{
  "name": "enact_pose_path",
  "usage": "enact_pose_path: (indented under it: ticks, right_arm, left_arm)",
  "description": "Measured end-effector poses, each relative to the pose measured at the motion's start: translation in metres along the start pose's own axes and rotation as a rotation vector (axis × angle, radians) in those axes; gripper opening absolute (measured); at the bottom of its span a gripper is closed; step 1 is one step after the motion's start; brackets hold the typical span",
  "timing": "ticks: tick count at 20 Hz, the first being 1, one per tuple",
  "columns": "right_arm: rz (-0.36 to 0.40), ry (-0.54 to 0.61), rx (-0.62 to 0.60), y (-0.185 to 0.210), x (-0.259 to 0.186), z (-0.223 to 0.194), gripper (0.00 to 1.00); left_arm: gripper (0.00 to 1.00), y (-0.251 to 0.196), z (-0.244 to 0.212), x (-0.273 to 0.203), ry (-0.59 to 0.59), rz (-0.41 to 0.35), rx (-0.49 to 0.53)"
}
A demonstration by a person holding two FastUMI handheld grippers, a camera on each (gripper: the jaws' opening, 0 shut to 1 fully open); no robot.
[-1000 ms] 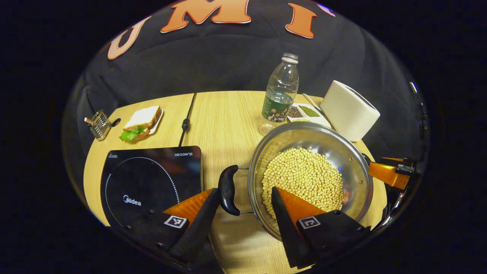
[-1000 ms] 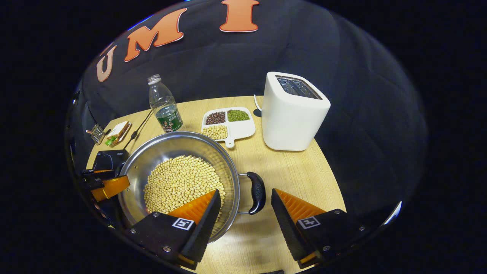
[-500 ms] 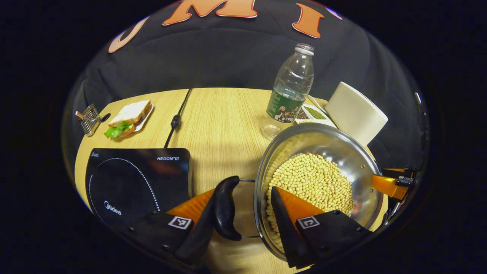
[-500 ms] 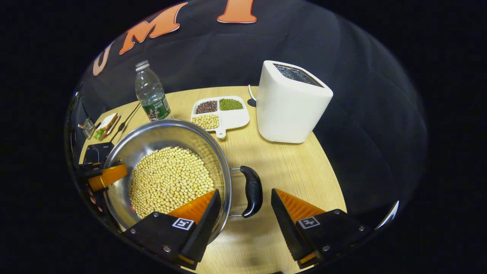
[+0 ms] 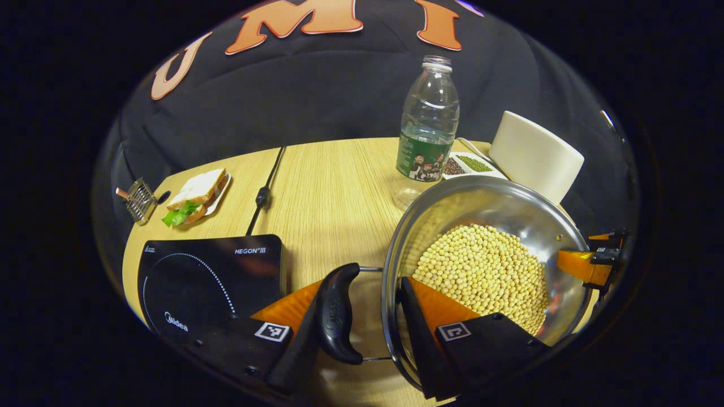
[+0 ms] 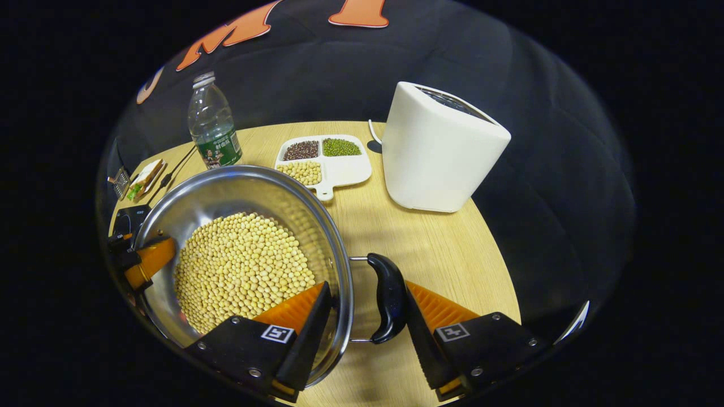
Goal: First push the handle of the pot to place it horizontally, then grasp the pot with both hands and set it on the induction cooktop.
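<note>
Between each tool's spread jaws: pot [image 5: 486, 226] handle and rim, left tool [image 5: 362, 339], right tool [image 6: 365, 333].

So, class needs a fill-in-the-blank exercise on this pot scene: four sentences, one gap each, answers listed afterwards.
1. The steel pot is filled with pale ____.
2. Each pair of tongs straddles a black pot ____, the left tongs at one side, the right tongs at the other.
3. The induction cooktop lies bare; the pot is not yet ____ it.
4. Behind the pot stands a clear plastic ____ beside the divided dish.

Answers: beans; handle; on; bottle
</note>
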State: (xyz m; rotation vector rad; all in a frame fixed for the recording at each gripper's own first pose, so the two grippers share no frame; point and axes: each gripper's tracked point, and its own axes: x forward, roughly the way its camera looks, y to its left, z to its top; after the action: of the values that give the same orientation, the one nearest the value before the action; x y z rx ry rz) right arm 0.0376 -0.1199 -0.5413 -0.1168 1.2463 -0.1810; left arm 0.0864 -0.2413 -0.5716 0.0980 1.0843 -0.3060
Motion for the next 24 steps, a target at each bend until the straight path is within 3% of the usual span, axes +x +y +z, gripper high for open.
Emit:
enact_pose_path:
  ticks: [8, 9, 11, 12, 13, 15, 16, 24]
  right_arm:
    - [-0.032, -0.059, -0.025, -0.002, -0.006, 0.007, 0.65]
    - [-0.036, -0.064, -0.032, -0.002, -0.008, 0.008, 0.70]
    - [-0.039, -0.076, -0.035, -0.003, -0.014, 0.010, 0.69]
    - [-0.039, -0.082, -0.037, -0.003, -0.015, 0.011, 0.64]
    - [-0.040, -0.088, -0.037, -0.003, -0.018, 0.012, 0.69]
    - [-0.040, -0.109, -0.036, -0.001, -0.029, 0.016, 0.64]
    - [-0.039, -0.117, -0.037, 0.001, -0.034, 0.017, 0.68]
    - [-0.008, -0.180, -0.054, 0.033, -0.090, 0.029, 0.68]
  left_arm:
    - [0.76, -0.002, 0.008, -0.001, -0.077, 0.022, 0.017]
    - [0.76, -0.001, 0.008, -0.001, -0.080, 0.021, 0.011]
    - [0.75, -0.003, 0.009, -0.006, -0.088, 0.018, 0.002]
    - [0.72, -0.002, 0.011, -0.010, -0.094, 0.020, 0.005]
    - [0.74, -0.001, 0.013, -0.015, -0.101, 0.023, 0.009]
    - [0.75, 0.004, 0.018, -0.025, -0.117, 0.027, 0.013]
    - [0.72, 0.006, 0.020, -0.031, -0.123, 0.029, 0.013]
    - [0.72, 0.049, 0.037, -0.087, -0.174, 0.066, -0.007]
